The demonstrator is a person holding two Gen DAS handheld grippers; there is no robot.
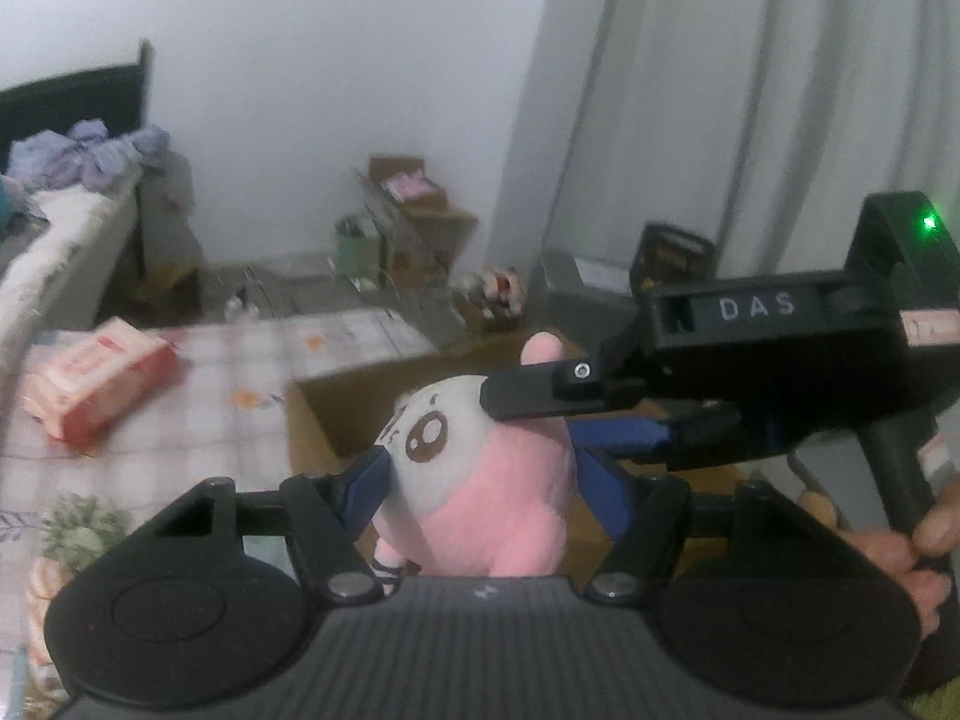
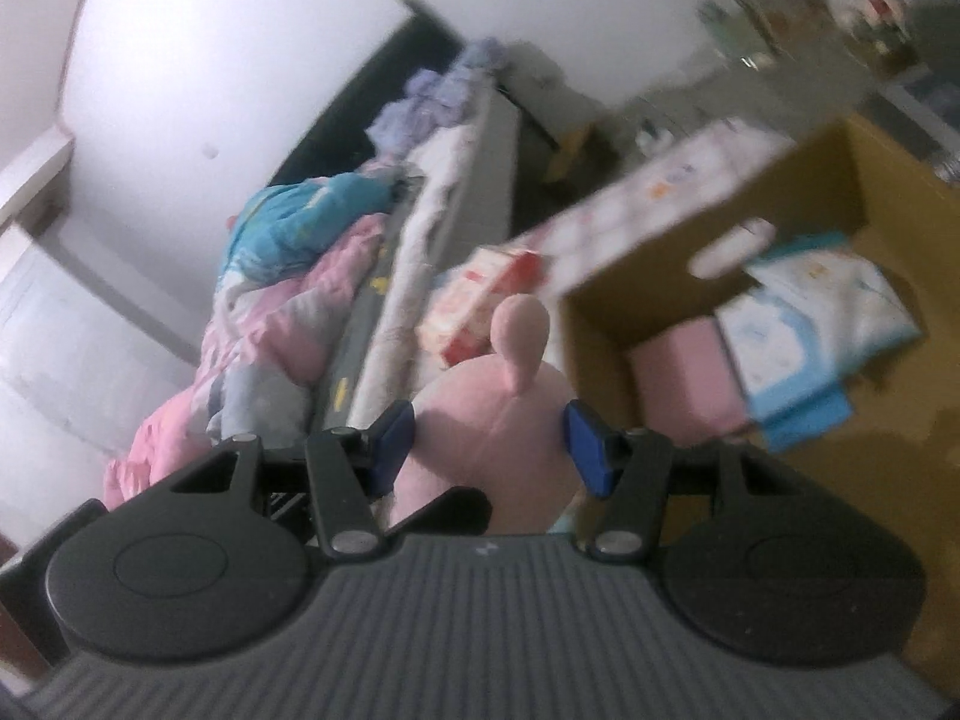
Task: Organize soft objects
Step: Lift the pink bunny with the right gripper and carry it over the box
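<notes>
The pink plush toy (image 1: pixel 480 480) is held aloft between both grippers, near the open cardboard box (image 2: pixel 798 180), which already holds a pink block (image 2: pixel 678 378) and folded blue-and-white cloths (image 2: pixel 828 324); so I judge the task partly done, with this toy not yet placed; the left gripper (image 1: pixel 486 480) has its jaws clamped on the toy's body; the right gripper (image 2: pixel 489 438) grips it too, tilted downward, rolled sideways
</notes>
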